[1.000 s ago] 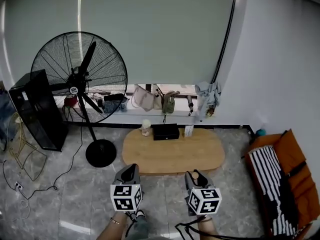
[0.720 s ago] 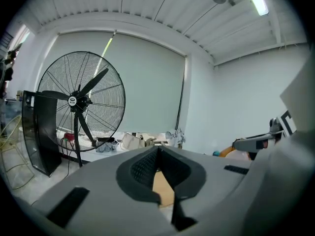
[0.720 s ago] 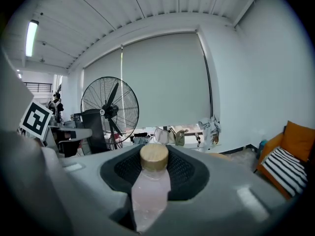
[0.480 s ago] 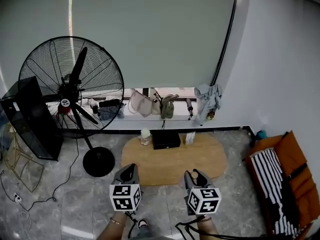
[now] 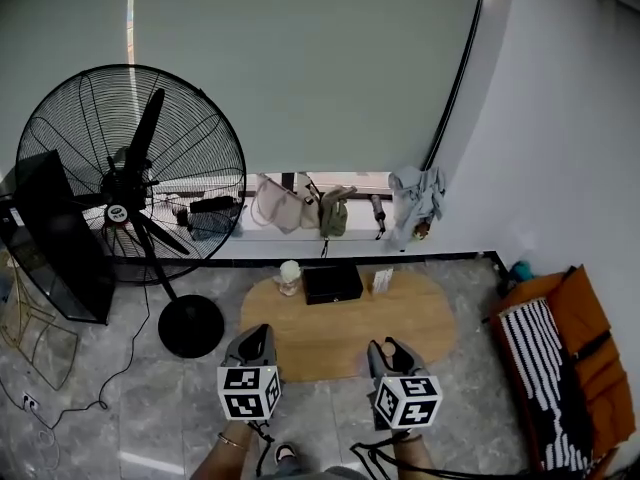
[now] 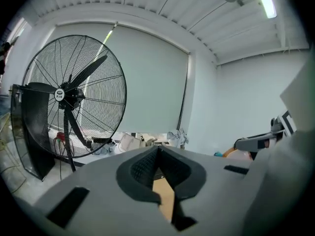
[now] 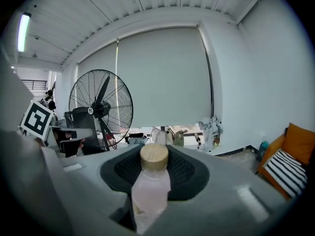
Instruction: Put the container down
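Note:
My right gripper [image 7: 154, 170] is shut on a pale pink see-through bottle [image 7: 149, 191] with a wooden cap [image 7: 154, 156]; the bottle stands upright between the dark pads. In the head view the right gripper [image 5: 388, 346] hangs in front of the near edge of a low oval wooden table [image 5: 410, 320]. My left gripper [image 5: 259, 334] is beside it at the same height. In the left gripper view the left gripper [image 6: 158, 149] is shut, its tips meet and hold nothing.
On the table's far side stand a black box [image 5: 333, 283], a small white-capped jar [image 5: 290, 277] and a small card [image 5: 381, 281]. A big standing fan [image 5: 130, 183] and a black cabinet [image 5: 55, 253] are at left. An orange seat with a striped cushion [image 5: 550, 363] is at right. Bags [image 5: 300, 200] line the windowsill.
The fan and cabinet have slid left in the head view and the table sits slightly lower. Both grippers keep their places and the bottle stays held.

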`<state>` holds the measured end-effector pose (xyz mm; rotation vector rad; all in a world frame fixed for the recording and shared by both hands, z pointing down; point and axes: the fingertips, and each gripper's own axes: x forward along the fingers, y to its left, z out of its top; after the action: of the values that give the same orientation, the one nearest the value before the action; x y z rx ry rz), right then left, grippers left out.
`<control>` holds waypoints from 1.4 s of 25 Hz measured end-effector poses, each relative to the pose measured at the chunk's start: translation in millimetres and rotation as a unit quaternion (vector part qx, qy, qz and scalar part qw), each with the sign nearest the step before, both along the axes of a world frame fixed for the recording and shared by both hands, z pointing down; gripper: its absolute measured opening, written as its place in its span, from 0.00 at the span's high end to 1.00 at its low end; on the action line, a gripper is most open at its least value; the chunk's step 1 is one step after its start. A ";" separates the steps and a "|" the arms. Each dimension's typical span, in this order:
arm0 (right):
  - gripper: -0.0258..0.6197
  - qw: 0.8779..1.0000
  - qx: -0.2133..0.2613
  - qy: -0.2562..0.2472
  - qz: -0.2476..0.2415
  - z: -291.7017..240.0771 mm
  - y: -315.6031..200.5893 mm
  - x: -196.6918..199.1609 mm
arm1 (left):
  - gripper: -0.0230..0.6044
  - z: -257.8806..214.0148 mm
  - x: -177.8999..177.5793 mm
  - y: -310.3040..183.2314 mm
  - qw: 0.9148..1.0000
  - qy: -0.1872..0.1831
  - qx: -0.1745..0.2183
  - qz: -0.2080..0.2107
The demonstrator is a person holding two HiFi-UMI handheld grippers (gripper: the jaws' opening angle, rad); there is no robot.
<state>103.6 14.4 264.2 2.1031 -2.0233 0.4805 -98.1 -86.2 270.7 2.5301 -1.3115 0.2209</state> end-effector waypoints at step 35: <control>0.75 0.997 -0.075 -0.023 -0.022 99.6 -109.6 67.6 | 0.97 118.2 59.9 -95.3 0.994 -0.051 -0.092 -0.020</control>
<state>171.2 -95.2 363.8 1.9724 -1.9867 0.6566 -38.2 -181.5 388.9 2.3628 -1.3128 0.4474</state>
